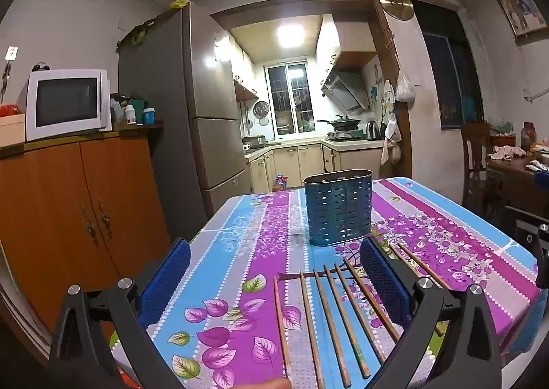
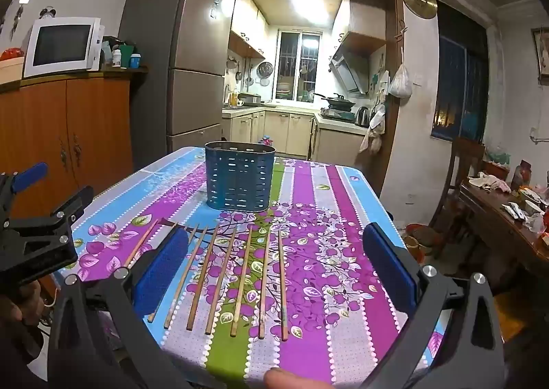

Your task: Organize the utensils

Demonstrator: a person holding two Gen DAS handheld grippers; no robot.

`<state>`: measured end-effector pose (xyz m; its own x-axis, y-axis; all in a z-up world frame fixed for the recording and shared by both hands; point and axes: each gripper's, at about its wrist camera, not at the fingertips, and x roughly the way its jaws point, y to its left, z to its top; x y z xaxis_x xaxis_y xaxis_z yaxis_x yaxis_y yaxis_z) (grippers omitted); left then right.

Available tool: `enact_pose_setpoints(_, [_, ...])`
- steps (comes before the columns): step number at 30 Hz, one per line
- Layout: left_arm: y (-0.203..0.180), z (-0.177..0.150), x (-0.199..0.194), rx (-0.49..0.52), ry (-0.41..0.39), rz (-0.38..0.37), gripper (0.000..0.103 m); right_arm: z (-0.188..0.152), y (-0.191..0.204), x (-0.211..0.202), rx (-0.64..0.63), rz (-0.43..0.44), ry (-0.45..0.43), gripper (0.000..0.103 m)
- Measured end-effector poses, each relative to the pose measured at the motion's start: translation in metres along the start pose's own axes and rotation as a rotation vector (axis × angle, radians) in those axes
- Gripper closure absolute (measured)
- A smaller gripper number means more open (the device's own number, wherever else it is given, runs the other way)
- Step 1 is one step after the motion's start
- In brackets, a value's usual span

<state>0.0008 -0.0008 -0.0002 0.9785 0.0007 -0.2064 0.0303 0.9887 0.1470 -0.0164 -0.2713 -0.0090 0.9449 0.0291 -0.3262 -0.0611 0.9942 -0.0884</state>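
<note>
Both claws gaping wide, gripping nothing: left gripper [image 1: 274, 281], right gripper [image 2: 274, 267] hovering over chopsticks [image 2: 219, 279] lying before blue holder [image 2: 239, 176].

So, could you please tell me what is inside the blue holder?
Nothing rises above the blue holder's rim, and the chopsticks lie on the tablecloth. Its walls hide the bottom.

Both grippers hover over the near edge of the table, pointing a little downward toward its far edge. The left gripper [image 1: 274, 279] has its jaws spread wide, blue pads [image 1: 164, 281] facing each other with nothing between them. The right gripper [image 2: 274, 265] is just as wide apart and grips nothing. A fingertip [image 2: 291, 379] shows at the bottom of the right wrist view, and the left hand [image 2: 17, 306] at its left edge
</note>
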Motion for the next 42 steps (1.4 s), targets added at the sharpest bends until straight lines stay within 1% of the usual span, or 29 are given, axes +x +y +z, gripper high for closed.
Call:
enact_pose_setpoints(5, [0.006,0.003,0.002,-0.011,0.001,-0.010,0.004,0.001,0.001,0.001,-0.002,-0.006,0.002,0.005])
enact_pose_setpoints(6, [0.000,0.002,-0.002,0.010,-0.015,0.002,0.004,0.001,0.001,0.001,-0.002,-0.007,0.003,0.005])
enact_pose_setpoints(9, [-0.004,-0.001,-0.002,0.017,-0.022,0.008,0.004,-0.003,-0.001,0.003,0.000,-0.007,0.006,0.005])
enact_pose_setpoints(13, [-0.003,-0.003,0.002,0.021,-0.003,0.009,0.004,-0.005,-0.001,0.006,-0.001,-0.006,0.008,0.005])
enact_pose_setpoints(24, [-0.003,-0.005,0.005,0.029,0.005,0.029,0.004,-0.006,0.001,0.006,-0.005,-0.006,0.014,0.005])
enact_pose_setpoints(35, [-0.010,-0.009,0.006,0.071,-0.006,0.013,0.004,-0.010,0.001,0.007,-0.012,-0.013,0.018,0.005])
enact_pose_setpoints(42, [-0.008,-0.010,0.010,0.046,0.017,0.034,0.004,-0.010,0.001,0.010,-0.015,-0.017,0.019,0.005])
